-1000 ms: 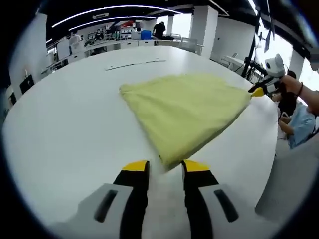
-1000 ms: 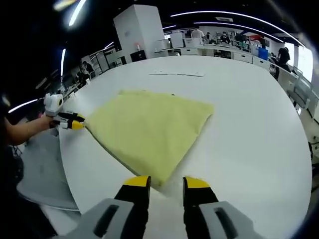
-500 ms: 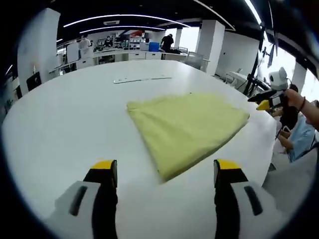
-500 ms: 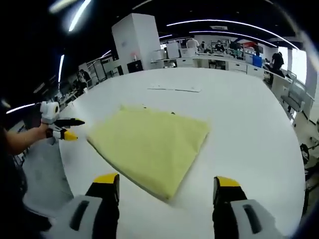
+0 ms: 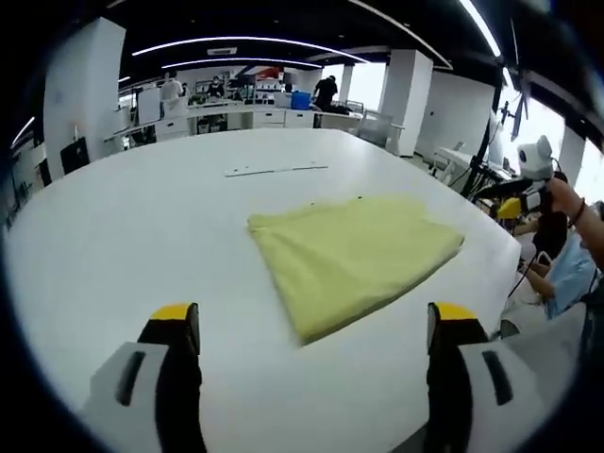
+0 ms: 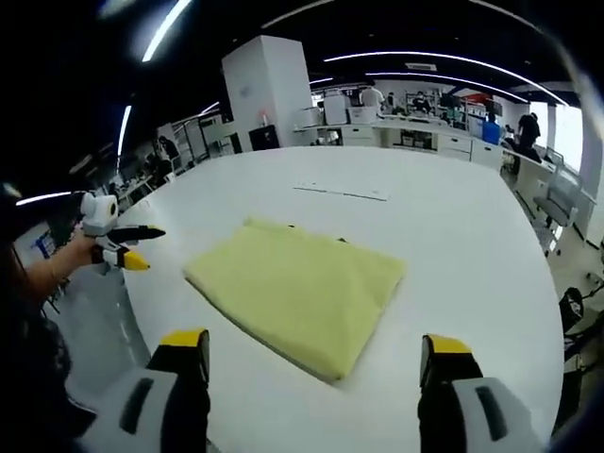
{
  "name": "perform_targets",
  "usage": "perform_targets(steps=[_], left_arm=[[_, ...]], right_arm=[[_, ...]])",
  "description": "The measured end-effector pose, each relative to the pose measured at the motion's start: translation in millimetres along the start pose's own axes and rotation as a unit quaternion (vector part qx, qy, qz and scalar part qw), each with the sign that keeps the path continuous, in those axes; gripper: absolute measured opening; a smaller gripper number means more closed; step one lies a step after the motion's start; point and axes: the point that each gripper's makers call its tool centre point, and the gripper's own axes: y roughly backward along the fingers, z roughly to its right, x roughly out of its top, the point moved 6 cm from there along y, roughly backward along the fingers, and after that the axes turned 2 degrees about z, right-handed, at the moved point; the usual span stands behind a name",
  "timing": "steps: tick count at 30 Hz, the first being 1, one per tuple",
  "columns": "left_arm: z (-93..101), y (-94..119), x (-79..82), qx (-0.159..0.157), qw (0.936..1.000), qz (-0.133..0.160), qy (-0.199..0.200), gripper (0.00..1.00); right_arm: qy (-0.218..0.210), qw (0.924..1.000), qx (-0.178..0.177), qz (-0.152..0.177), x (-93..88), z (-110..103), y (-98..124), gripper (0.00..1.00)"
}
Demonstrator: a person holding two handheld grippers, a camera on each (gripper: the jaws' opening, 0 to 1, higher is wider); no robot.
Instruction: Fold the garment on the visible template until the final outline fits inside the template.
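A folded pale yellow garment [image 5: 351, 257] lies flat on the white round table [image 5: 132, 226], a rough quadrilateral with one corner towards me. My left gripper [image 5: 313, 319] is open and wide, just short of that near corner, holding nothing. The same garment [image 6: 297, 291] shows in the right gripper view, where my right gripper [image 6: 313, 343] is also open and empty at the corner nearest it. The right gripper [image 5: 514, 204] hangs past the table's right edge. Off the table's left edge hovers the left gripper [image 6: 121, 247]. A thin line marking [image 5: 276, 171] lies beyond the garment.
The thin marking [image 6: 342, 192] sits on the table's far side. A person's hand and blue sleeve [image 5: 566, 255] are at the right edge. Desks, pillars and people stand far behind, and a grey floor strip [image 6: 90, 330] runs off the table's left edge.
Both grippers, shut at the garment's corners a second ago, have opened wide and drawn back. The garment now lies flat and free.
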Motion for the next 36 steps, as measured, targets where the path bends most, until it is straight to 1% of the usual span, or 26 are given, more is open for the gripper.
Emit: perform_targets(steps=[4,6,9,12,14,17,19,23,31,36], left_arm=[[2.5,3,-0.4,-0.002,0.9999,-0.005,-0.013,0.99],[3.9,5,-0.8,-0.002,0.9998,-0.007,-0.016,0.99],[5.7,8,0.0,0.000,0.9998,-0.003,-0.019,0.99],[5.9,10,-0.5,0.002,0.9997,-0.007,-0.021,0.99],[4.5,12,0.5,0.012,0.9997,-0.005,-0.020,0.99],[3.2,14,1.6,0.017,0.9998,0.000,-0.013,0.99],[1.5,15,1.0,0.016,0.9998,-0.004,-0.011,0.99],[-3.6,18,0.2,0.016,0.9998,-0.004,-0.007,0.99],[-2.1,23,-1.9,0.020,0.9997,-0.011,-0.010,0.99],[1.2,23,0.5,0.019,0.9998,-0.005,-0.009,0.99]], right_arm=[[0.015,0.9999,-0.005,-0.004,0.6,-7,3,1.00],[0.017,0.9998,-0.004,-0.004,0.2,-10,4,0.99],[0.010,0.9999,-0.008,0.002,-0.4,-11,5,0.99],[0.005,0.9999,-0.012,0.005,-1.4,-12,7,0.99],[0.005,0.9999,-0.014,0.006,-2.2,-12,7,0.99],[0.006,0.9998,-0.017,-0.001,-3.6,-14,6,0.99],[0.013,0.9997,-0.018,-0.004,-3.1,-15,7,0.99],[0.013,0.9998,-0.017,-0.003,-1.3,-15,7,0.98],[0.016,0.9997,-0.018,-0.005,2.3,-15,6,0.97],[0.020,0.9996,-0.018,-0.002,5.3,-15,8,0.97]])
